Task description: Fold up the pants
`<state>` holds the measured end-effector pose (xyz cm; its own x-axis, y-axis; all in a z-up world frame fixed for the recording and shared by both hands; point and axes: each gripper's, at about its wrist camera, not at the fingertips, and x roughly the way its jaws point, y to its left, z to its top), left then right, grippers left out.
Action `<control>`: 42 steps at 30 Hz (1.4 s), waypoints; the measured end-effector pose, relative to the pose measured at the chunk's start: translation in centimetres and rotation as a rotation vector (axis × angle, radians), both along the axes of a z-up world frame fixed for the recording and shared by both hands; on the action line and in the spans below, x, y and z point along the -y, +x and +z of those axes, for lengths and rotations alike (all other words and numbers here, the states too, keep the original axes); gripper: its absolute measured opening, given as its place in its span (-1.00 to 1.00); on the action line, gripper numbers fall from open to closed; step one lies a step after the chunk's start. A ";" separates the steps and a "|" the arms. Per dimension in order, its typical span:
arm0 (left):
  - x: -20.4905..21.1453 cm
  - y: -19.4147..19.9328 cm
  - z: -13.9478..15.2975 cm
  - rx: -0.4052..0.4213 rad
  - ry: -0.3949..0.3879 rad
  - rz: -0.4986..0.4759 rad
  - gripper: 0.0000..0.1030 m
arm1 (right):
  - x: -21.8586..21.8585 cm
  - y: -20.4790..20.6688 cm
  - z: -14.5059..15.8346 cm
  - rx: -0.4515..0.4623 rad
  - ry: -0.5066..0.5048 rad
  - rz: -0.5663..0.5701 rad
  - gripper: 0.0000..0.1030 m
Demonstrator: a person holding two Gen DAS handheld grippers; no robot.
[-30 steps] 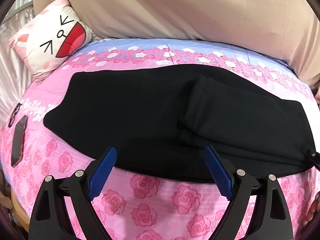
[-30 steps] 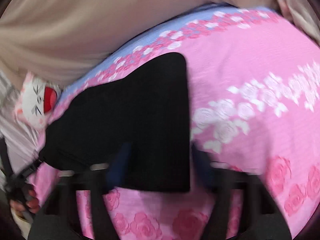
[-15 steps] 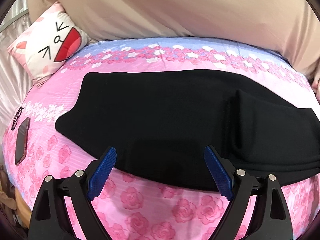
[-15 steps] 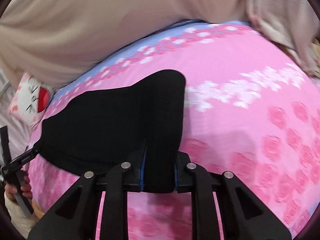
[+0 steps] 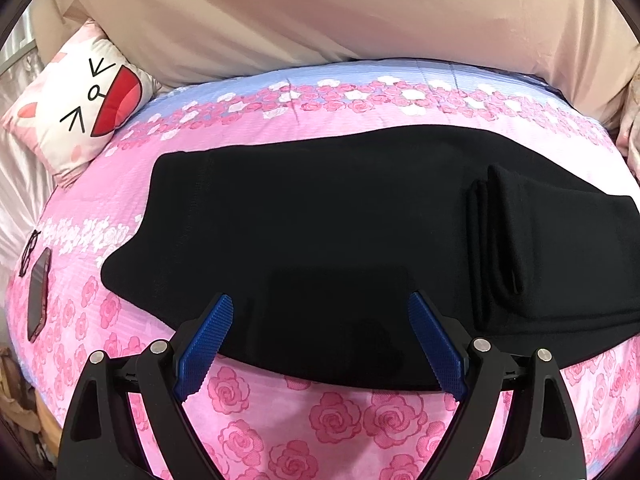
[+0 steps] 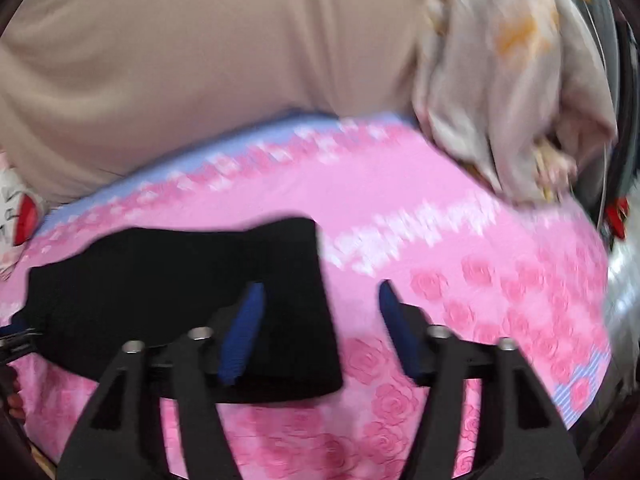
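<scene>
Black pants [image 5: 320, 220] lie flat across the pink rose bedspread [image 5: 320, 420], with the leg ends folded back over the right part [image 5: 520, 248]. My left gripper [image 5: 320, 336] is open and empty, hovering over the pants' near edge. In the blurred right wrist view the pants [image 6: 180, 292] show at the left, their folded edge ending near the middle. My right gripper [image 6: 320, 332] is open and empty over that folded edge, one finger over the cloth and one over the bedspread [image 6: 480, 280].
A cat-face pillow [image 5: 80, 108] lies at the far left. A phone [image 5: 38, 296] lies near the bed's left edge. A beige sheet [image 5: 340, 12] hangs behind the bed. A pale patterned cloth [image 6: 512, 80] hangs at the back right.
My right gripper was shut on the pants' folded end; it has let go and stands open. The fold now lies farther right in the left wrist view, which shifted left.
</scene>
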<state>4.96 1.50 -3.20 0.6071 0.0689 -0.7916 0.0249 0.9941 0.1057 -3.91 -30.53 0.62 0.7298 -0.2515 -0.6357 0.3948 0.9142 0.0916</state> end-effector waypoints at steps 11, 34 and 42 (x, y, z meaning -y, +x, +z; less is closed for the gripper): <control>-0.5 -0.5 0.2 0.014 -0.007 -0.007 0.69 | -15.3 9.1 -3.0 -0.112 0.072 0.498 0.21; -19.4 1.6 -2.9 -0.002 -0.578 0.406 0.68 | -17.0 8.3 -6.5 -0.133 0.102 0.410 0.47; -15.9 2.7 -1.0 0.075 -0.360 0.339 -0.73 | -14.3 6.3 -6.1 -0.099 0.101 0.329 0.63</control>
<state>7.63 17.40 -4.16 0.6543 0.0027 -0.7563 -0.3001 0.9188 -0.2564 2.42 -16.24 -5.45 0.6951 0.0544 -0.7169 0.0928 0.9820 0.1645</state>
